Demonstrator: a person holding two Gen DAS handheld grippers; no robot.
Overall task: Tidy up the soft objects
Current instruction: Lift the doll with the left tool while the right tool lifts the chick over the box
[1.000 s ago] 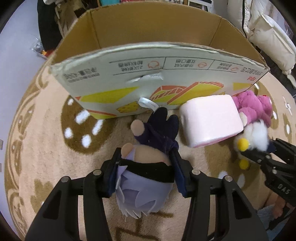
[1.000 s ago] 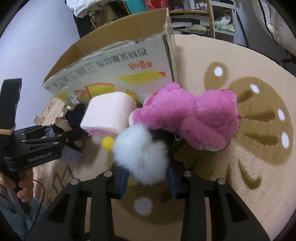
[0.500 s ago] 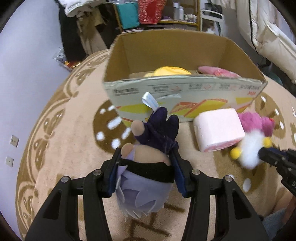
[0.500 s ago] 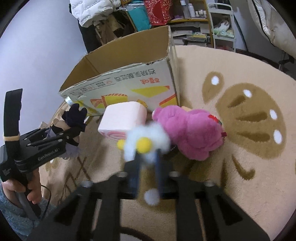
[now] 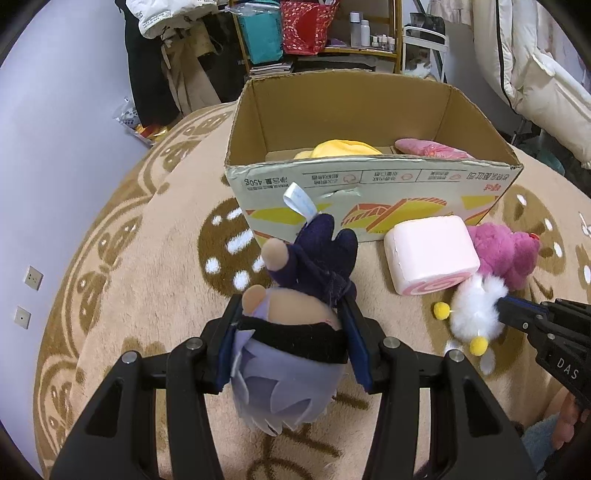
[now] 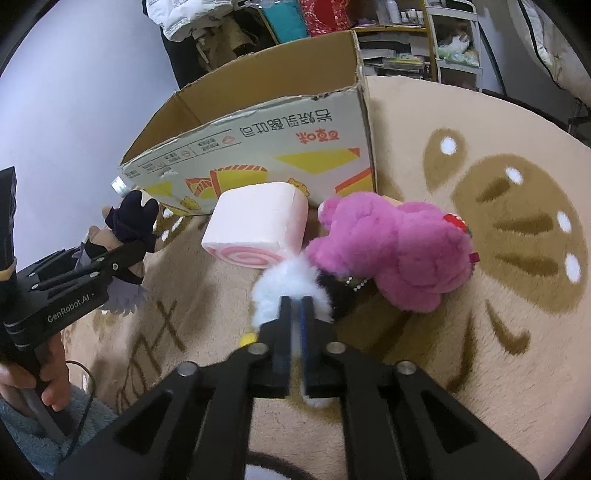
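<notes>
My left gripper (image 5: 291, 321) is shut on a plush doll (image 5: 295, 332) with lilac hair and dark navy clothes, held above the rug in front of the cardboard box (image 5: 369, 184). It also shows in the right wrist view (image 6: 122, 236). My right gripper (image 6: 295, 306) is shut on a fluffy white plush (image 6: 284, 284) with yellow pompoms, seen in the left wrist view (image 5: 476, 314). A pink roll-cake cushion (image 5: 428, 251) and a magenta bear (image 6: 399, 254) lie on the rug against the box.
The open box holds a yellow plush (image 5: 343, 149) and a pink plush (image 5: 432, 147). A round beige rug (image 5: 129, 258) with brown patterns covers the floor. Shelves and bags (image 5: 295, 33) stand behind the box, white bedding (image 5: 535, 74) at the right.
Both grippers have risen and pulled back from the box, so its inside now shows. The right gripper has closed tight on the white plush and lifted it.
</notes>
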